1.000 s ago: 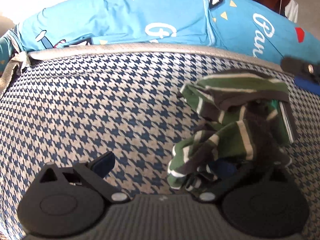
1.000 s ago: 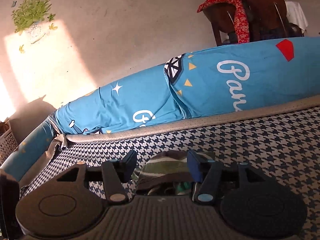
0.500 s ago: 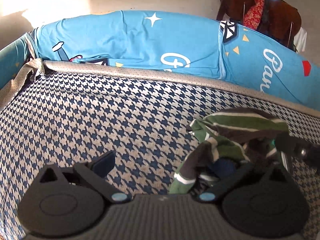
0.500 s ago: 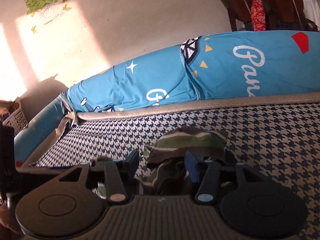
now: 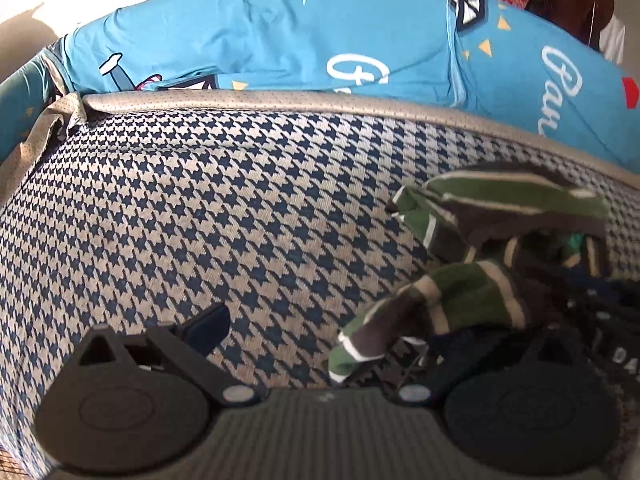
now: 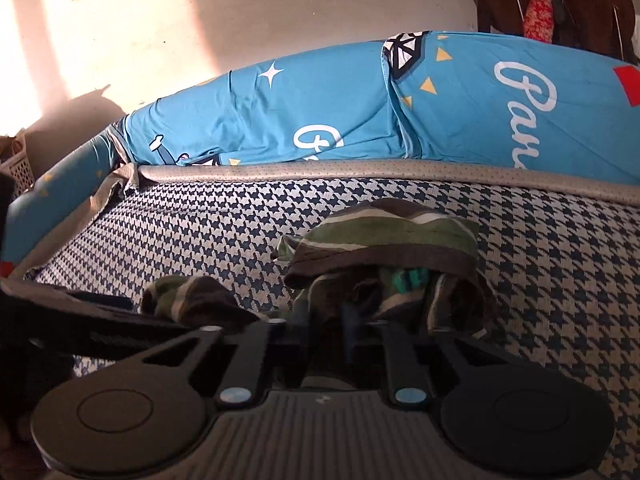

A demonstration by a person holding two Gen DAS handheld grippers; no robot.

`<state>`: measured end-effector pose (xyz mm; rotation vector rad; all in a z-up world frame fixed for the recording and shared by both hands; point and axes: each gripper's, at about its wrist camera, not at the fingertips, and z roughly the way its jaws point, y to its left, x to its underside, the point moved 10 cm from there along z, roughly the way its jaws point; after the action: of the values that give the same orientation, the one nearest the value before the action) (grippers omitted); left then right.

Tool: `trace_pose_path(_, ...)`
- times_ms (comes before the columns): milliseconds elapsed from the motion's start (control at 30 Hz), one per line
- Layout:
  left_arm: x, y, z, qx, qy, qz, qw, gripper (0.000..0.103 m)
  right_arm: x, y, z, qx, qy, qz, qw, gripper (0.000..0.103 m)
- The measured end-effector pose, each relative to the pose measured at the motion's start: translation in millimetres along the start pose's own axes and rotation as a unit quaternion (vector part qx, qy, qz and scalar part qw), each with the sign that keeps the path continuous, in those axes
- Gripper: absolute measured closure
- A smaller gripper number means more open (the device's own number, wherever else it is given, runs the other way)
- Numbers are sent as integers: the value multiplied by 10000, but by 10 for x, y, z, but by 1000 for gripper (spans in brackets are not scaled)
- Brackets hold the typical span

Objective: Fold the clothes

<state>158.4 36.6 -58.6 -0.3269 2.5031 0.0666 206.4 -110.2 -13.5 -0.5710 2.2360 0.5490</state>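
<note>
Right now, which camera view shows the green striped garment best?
The left wrist view: the green striped garment lies crumpled on the houndstooth mattress, seen almost whole from the side. In the right wrist view the right tongs, just closed on its near edge, hide the lower part.

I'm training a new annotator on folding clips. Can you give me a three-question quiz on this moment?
1. True or false: the right gripper is shut on the striped garment.
2. The garment lies on: A) a bare floor, B) a houndstooth mattress, C) a wooden table.
3. What colour is the bedding behind the mattress?

Key: 1 true; 2 B; 3 blue.
</note>
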Motion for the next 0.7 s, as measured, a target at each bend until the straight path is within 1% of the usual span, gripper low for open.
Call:
trace_pose_path(167, -89, 37, -166, 211, -204, -163, 9994, 0, -1, 2, -5, 44, -52, -71, 10000, 91)
trace_pose_path(300, -169, 2, -317, 402, -395, -183, 9982, 0, -35, 2, -37, 46, -111, -46, 9999, 91)
trace_pose_path(400, -176, -15, -347, 468, -343, -95, 9983, 0, -68, 5, -79, 28, -196, -25, 9998, 92)
trace_pose_path(500, -168, 9, -356, 436, -329, -84, 9985, 0, -87, -14, -95, 89, -223, -2, 9997, 92)
trace_pose_path(567, -180, 41, -375, 337, -394, -73, 9986, 0, -91, -32, -94, 107, -220, 51, 9997, 92)
trace_pose_path(700, -266, 146, -481, 240, -686, -255, 9970, 0, -140, 70, -169, -135, -368, -3, 9992, 94)
